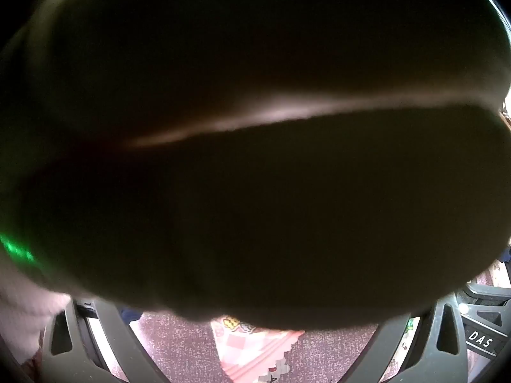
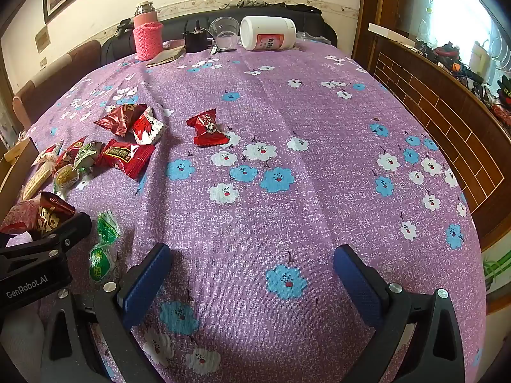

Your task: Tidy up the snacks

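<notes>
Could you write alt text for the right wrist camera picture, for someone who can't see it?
Two open blue-padded fingers of the right gripper hover over a purple floral tablecloth. Wrapped snacks lie scattered at left, one red candy apart. A tipped white jar and pink flask sit at the far edge.

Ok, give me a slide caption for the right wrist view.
Open right gripper hovers over the floral tablecloth, wrapped snacks piled at left.

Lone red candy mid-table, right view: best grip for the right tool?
Pinch the red candy across its puffed middle, coming from above. The crimped ends are flat and flimsy, and it lies apart from the pile, so the open right tool has room on both sides.
</notes>
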Tool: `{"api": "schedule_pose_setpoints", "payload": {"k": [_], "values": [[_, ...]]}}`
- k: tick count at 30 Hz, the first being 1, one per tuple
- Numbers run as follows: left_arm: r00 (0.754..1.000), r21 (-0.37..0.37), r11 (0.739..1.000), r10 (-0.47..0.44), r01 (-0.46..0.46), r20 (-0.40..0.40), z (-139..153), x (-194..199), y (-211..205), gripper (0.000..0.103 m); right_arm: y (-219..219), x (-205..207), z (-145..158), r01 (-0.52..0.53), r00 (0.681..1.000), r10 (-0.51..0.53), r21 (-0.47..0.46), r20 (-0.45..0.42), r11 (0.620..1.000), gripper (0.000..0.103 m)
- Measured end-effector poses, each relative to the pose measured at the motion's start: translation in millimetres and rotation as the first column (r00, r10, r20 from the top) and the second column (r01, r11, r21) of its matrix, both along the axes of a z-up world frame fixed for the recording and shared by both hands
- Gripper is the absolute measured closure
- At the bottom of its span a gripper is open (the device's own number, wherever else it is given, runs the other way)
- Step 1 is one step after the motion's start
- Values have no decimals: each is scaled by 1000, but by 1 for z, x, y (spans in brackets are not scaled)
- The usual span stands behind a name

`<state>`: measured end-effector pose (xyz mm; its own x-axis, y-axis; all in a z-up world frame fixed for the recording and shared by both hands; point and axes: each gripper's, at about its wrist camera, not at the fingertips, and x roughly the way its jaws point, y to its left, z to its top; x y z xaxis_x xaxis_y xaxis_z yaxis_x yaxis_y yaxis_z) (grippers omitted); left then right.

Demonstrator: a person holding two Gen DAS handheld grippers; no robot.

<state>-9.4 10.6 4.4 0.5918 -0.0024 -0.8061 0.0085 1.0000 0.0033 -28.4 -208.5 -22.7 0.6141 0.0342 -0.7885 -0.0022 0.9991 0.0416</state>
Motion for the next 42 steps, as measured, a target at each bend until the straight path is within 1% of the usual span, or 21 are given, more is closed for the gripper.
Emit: {"api": "schedule_pose_setpoints", "payload": {"k": [42], "values": [[1000,0,1000,0,0,0,1,-1,1,0,0,0,0,0,1000,0,0,1,1000,1]]}}
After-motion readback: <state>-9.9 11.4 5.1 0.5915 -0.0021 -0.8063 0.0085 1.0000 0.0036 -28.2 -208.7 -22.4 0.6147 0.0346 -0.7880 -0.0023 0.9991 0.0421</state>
